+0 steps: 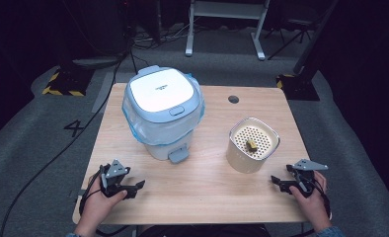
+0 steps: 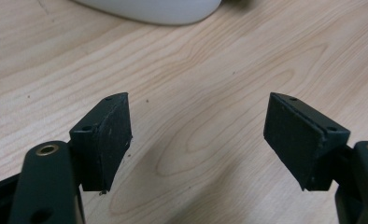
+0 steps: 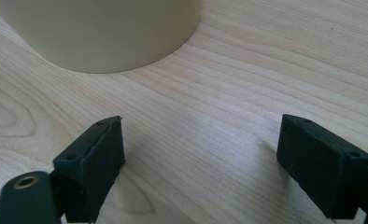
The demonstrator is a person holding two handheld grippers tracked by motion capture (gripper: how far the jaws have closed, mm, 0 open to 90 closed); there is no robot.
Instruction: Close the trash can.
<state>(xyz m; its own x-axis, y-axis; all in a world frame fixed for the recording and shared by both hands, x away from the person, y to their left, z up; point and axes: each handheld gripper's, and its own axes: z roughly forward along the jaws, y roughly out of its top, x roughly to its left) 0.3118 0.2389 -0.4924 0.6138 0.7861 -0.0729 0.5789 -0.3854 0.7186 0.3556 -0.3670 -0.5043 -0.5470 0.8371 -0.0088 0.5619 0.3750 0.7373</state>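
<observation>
cream perforated-top container (image 1: pixel 252 144), upright, table's right

A fixed camera above the person's side looks forward and down, taking in the whole wooden tabletop (image 1: pixel 202 197), the dark floor beyond it, the blue-and-white bin (image 1: pixel 163 111) and the cream container (image 1: pixel 252 143). The left claw (image 2: pixel 198 135) carries a camera close over the wood, facing along its own black pads toward the bin's white base (image 2: pixel 154 9). The right claw (image 3: pixel 201 163) carries another, equally low, facing the cream container's wall (image 3: pixel 98 32). Both share the near tabletop with the high view, where each claw (image 1: pixel 136 186) (image 1: pixel 276 181) appears.
</observation>
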